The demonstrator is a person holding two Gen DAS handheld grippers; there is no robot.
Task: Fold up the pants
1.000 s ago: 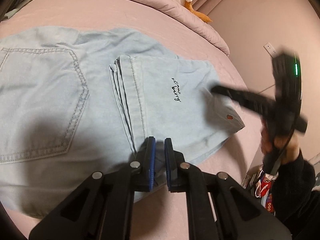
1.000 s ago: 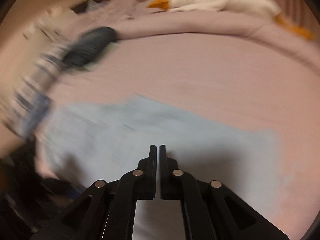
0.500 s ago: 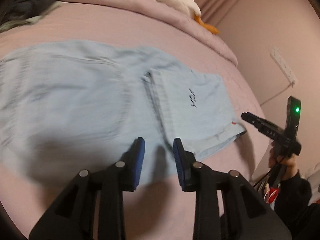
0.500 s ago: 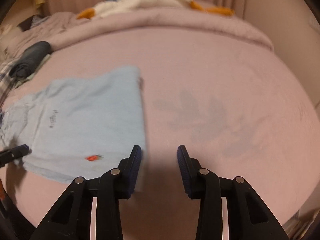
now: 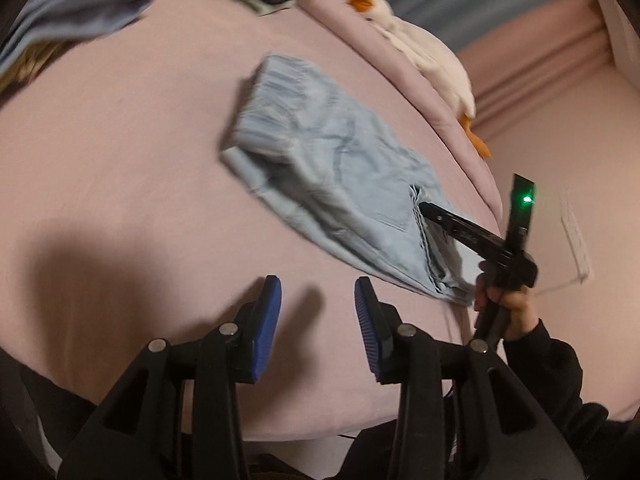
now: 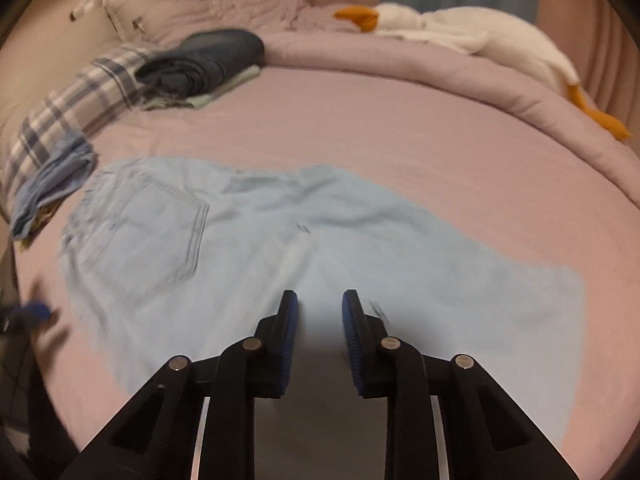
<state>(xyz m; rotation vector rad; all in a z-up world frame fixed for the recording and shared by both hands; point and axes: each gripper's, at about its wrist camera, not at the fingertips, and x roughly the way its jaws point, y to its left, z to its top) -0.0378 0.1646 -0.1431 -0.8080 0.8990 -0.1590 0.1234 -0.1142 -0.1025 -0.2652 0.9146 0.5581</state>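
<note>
Hovering my left tongs point(image 5: 318, 312) open over bare bed point(image 5: 120, 184), pants point(image 5: 340, 184) up at 1 o'clock. Right tongs point(image 6: 316, 322) gape above the folded hems, probably lining up the next fold.

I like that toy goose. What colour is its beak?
Orange beak, clearest in the right wrist view.

We see light blue denim pants point(image 6: 280, 248) lying flat on the pink bed, partly folded, the leg ends doubled back over the upper part. A stitched back pocket point(image 6: 160, 232) faces up near the waistband, and the stacked hems point(image 5: 428, 248) show layered edges.
</note>
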